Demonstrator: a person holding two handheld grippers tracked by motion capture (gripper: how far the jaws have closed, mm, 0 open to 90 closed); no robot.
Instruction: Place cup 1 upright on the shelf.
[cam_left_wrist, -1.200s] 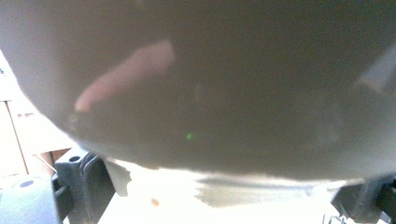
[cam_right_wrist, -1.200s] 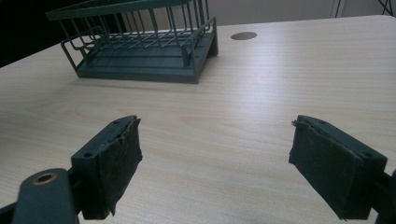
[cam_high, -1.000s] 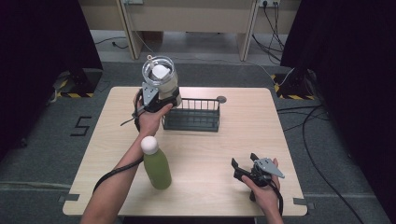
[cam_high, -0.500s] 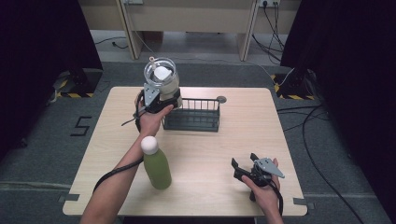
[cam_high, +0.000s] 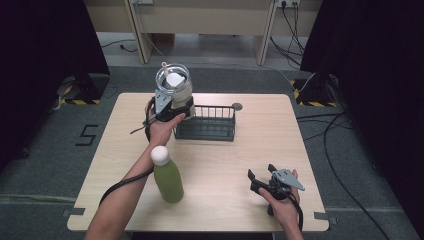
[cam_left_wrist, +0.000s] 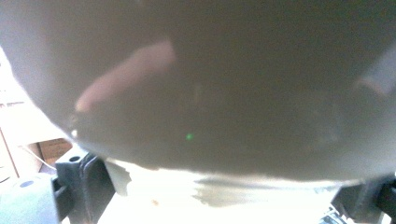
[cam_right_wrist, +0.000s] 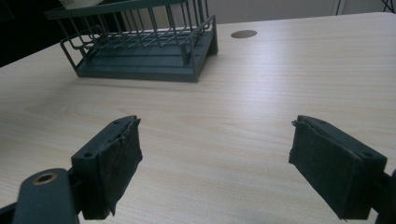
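High view shows the left gripper (cam_high: 172, 102) clamped around a clear jar (cam_high: 174, 85) with something white inside, held raised at the left end of the wire basket (cam_high: 207, 122) near the far edge of the surface (cam_high: 250, 150); whether the jar's base already rests in the basket or hangs just above it I cannot tell. Left gripper view has the jar's pale wall (cam_left_wrist: 210, 93) pressed right up against the camera, so the fingers are gripping it. A green bottle (cam_high: 167, 177) with a white cap stands upright on the near left part, well apart from the basket and untouched. The right gripper (cam_high: 260, 182) rests low at the near right, its fingers (cam_right_wrist: 119, 158) spread with nothing between them. I judge the jar nearly placed, release left, and the bottle likely next.
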